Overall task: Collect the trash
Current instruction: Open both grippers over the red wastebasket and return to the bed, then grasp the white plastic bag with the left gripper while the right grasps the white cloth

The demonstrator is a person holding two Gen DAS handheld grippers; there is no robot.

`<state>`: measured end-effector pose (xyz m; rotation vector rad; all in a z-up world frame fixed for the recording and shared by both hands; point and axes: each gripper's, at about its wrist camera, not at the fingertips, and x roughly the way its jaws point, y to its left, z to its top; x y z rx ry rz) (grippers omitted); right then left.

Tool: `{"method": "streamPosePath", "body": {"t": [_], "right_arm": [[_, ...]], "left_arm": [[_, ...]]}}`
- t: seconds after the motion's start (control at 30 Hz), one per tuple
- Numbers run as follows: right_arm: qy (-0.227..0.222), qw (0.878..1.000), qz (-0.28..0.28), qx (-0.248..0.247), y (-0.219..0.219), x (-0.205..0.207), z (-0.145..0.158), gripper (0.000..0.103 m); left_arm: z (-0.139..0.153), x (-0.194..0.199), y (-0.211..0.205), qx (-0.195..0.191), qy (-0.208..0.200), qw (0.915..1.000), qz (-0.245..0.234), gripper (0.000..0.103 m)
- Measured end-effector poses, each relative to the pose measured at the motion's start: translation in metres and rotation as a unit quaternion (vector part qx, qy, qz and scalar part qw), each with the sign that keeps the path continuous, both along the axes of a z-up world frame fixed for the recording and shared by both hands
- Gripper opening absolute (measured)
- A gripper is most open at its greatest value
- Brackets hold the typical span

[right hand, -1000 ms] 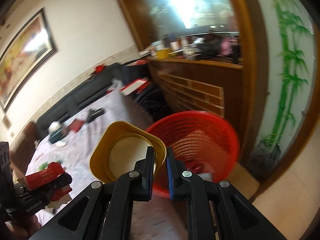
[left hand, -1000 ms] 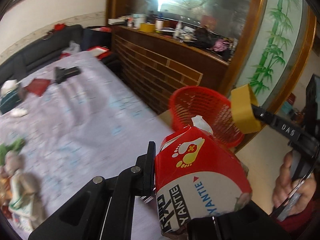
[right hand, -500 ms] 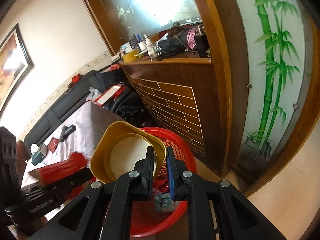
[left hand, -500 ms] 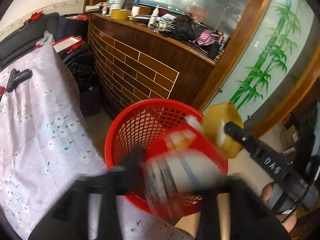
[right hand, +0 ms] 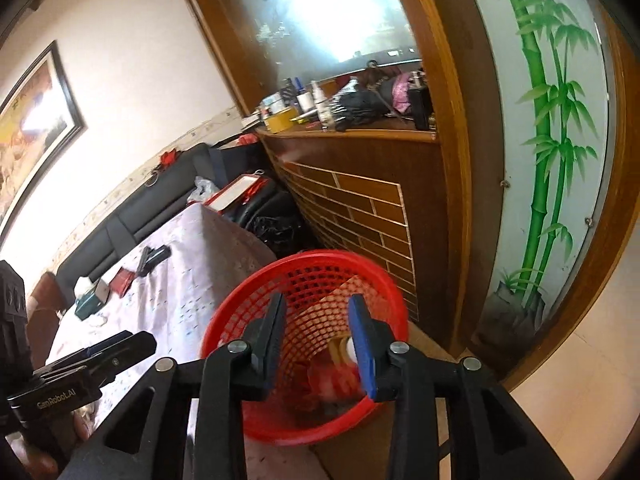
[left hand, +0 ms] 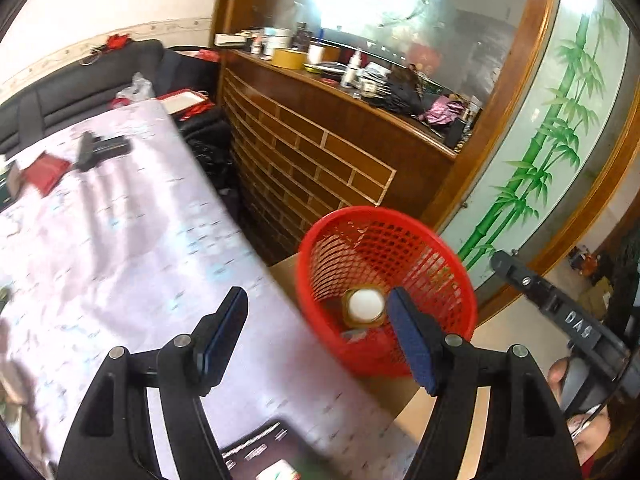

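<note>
A red mesh basket (left hand: 452,280) stands on a cardboard box beside the table; it also shows in the right wrist view (right hand: 248,304). A yellow cup (left hand: 365,306) lies at its bottom, with red packaging (right hand: 328,380) beside it. My left gripper (left hand: 320,332) is open and empty, hovering over the table edge just left of the basket. My right gripper (right hand: 318,334) is open and empty, directly above the basket's mouth.
The table wears a pale floral cloth (left hand: 120,240) with a black object (left hand: 100,150), a red packet (left hand: 46,170) and a dark booklet (left hand: 260,452). A brick-pattern wooden counter (left hand: 320,160) and a bamboo glass panel (left hand: 540,160) stand behind the basket.
Both grippers have opened. The red carton left my left gripper and the yellow cup left my right gripper; both now lie in the basket. My left gripper pulled back toward the table.
</note>
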<state>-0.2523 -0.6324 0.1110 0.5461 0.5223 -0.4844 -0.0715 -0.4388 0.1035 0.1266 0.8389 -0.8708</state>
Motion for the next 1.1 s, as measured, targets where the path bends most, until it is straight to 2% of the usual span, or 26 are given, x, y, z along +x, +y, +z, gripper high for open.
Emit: {"method": "streamPosePath", "body": {"t": [0.2,0.43,0.57,0.7,0.8,0.87,0.97,1.03,1.1], "right_arm": [[-0.005,0.999,0.047,-0.003,0.048,0.002,0.007,0.043],[0.010,0.991,0.134,-0.013,0.123,0.035,0.008,0.045],[0.019,0.982,0.186,-0.023,0.166,0.053,0.009,0.049],[0.032,0.974,0.224,-0.031,0.201,0.069,0.006,0.051],[0.039,0.968,0.247,-0.031,0.224,0.080,0.003,0.051],[0.042,0.965,0.257,-0.033,0.234,0.085,0.001,0.052],[0.052,0.960,0.272,-0.036,0.248,0.092,-0.005,0.052],[0.058,0.958,0.278,-0.032,0.254,0.095,-0.008,0.052],[0.062,0.957,0.282,-0.032,0.258,0.098,-0.010,0.052]], "left_arm": [[0.001,-0.014,0.069,0.005,-0.019,0.9995,0.024,0.071],[0.003,-0.016,0.158,0.000,-0.027,0.9970,0.073,0.071],[0.003,-0.010,0.214,-0.007,-0.028,0.9931,0.114,0.071],[0.002,-0.001,0.275,-0.010,-0.030,0.9854,0.168,0.071],[0.001,0.008,0.320,0.007,-0.045,0.9768,0.209,0.072],[-0.001,0.016,0.348,0.028,-0.056,0.9696,0.237,0.082],[-0.006,0.038,0.377,0.071,-0.072,0.9604,0.260,0.084],[-0.012,0.055,0.387,0.084,-0.060,0.9646,0.243,0.084],[-0.022,0.075,0.392,0.099,-0.057,0.9647,0.237,0.084]]}}
